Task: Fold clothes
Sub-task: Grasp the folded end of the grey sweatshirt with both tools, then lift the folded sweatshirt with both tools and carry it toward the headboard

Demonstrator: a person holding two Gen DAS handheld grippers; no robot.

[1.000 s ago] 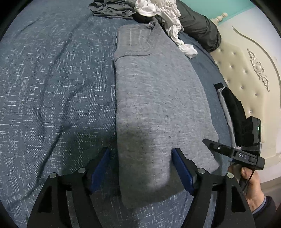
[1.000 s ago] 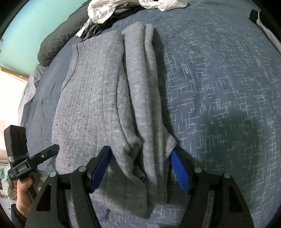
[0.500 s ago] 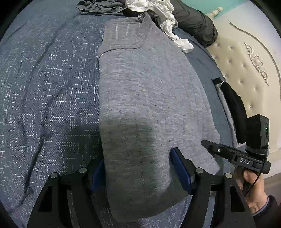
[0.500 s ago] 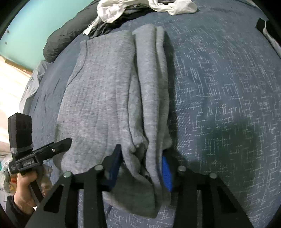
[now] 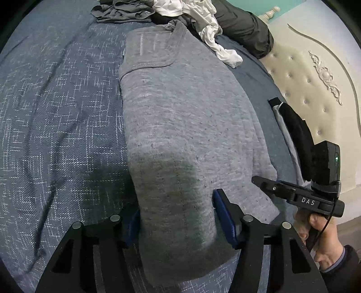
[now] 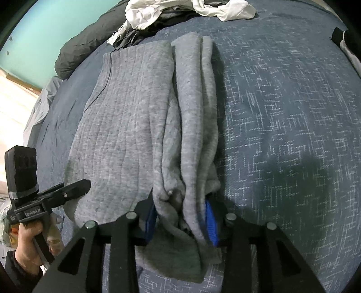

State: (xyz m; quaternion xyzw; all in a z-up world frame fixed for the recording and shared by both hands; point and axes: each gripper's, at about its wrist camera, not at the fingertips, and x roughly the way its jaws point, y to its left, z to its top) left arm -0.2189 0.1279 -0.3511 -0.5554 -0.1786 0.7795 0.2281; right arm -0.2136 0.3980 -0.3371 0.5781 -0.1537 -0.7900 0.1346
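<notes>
The grey sweater (image 5: 185, 126) lies folded lengthwise on the blue patterned bedspread (image 5: 56, 117), its neckline toward the far clothes pile and its near end under both grippers. In the right wrist view the same sweater (image 6: 121, 126) shows a flat quilted panel on the left and a stack of folded layers along its right edge.

The left gripper (image 5: 177, 220) straddles the near left part of the sweater. Its jaws are closing, with the fabric between them. The right blue pad is visible against the cloth; the left pad is largely hidden behind the fabric edge, so firm contact on that side cannot be confirmed.

The right gripper (image 6: 180, 222) pinches the stacked layers at the near right edge. Both blue pads press into the bunched cloth, and the fabric hangs below them. The lowest hem is cut off by the gripper frame.

Each wrist view shows the opposite gripper from the side, held by a hand (image 5: 320, 234) with a dark sleeve; only a partial outline of each is visible.

Beyond the sweater sits a pile of unfolded clothes (image 5: 194, 13), white and dark, cut off at the top edge. A dark folded garment (image 5: 295, 126) lies at the bedspread's right margin, beside the cream tufted headboard (image 5: 315, 74). Its full shape is hidden.
</notes>
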